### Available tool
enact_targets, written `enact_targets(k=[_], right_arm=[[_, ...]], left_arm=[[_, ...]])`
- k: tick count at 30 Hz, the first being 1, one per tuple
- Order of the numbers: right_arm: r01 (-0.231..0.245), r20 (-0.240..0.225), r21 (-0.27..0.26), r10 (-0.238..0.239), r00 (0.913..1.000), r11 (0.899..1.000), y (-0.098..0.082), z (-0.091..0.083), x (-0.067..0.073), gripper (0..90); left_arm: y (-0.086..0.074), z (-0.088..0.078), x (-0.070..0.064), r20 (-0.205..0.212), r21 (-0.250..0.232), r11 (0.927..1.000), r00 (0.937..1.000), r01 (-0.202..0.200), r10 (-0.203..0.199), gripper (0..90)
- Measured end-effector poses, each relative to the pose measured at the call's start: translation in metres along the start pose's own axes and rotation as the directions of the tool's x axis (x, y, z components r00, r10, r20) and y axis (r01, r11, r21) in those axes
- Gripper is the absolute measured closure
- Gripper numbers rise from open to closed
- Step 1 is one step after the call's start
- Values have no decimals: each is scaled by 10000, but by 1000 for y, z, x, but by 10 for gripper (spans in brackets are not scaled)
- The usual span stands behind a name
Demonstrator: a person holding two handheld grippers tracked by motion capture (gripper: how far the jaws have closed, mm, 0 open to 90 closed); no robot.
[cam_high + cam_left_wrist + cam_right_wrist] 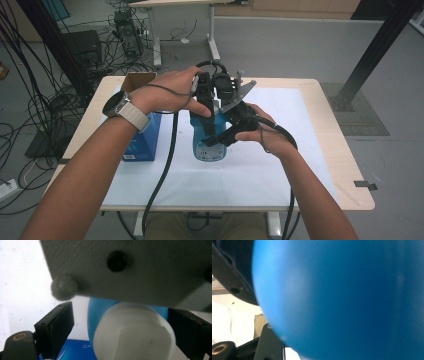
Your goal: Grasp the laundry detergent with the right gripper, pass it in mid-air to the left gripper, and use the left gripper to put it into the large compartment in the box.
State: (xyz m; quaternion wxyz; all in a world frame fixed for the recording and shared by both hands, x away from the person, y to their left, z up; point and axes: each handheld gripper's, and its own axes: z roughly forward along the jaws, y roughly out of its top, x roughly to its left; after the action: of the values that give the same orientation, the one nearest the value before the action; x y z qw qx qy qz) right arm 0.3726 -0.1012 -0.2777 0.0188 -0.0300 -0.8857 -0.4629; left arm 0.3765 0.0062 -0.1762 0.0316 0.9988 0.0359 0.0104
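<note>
A blue bottle point(204, 146) with a white cap point(135, 332) stands on the white mat near the table's middle. My right gripper point(226, 136) comes in from the right and is shut on the bottle's body point(342, 300); one black finger point(269, 345) shows at its lower left edge. My left gripper point(207, 114) points down over the bottle's top. Its jaws stand on either side of the cap, open, with a gap between the left pad point(58, 327) and the cap. The right gripper's grey plate point(130, 270) hangs close above the cap.
A blue box point(146, 141) stands just left of the bottle, with an open cardboard box point(137, 80) behind it. The white mat point(280, 165) covers most of the wooden table point(345, 165). Cables trail from both grippers toward the front edge.
</note>
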Motion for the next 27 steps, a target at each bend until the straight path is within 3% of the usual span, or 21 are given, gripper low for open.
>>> enact_targets(k=[27], right_arm=[[1, -63, -84, -2, 10000, 10000, -1, 1, -1, 441]], left_arm=[[-2, 8, 4, 570, -210, 9998, 9984, -25, 37, 324]])
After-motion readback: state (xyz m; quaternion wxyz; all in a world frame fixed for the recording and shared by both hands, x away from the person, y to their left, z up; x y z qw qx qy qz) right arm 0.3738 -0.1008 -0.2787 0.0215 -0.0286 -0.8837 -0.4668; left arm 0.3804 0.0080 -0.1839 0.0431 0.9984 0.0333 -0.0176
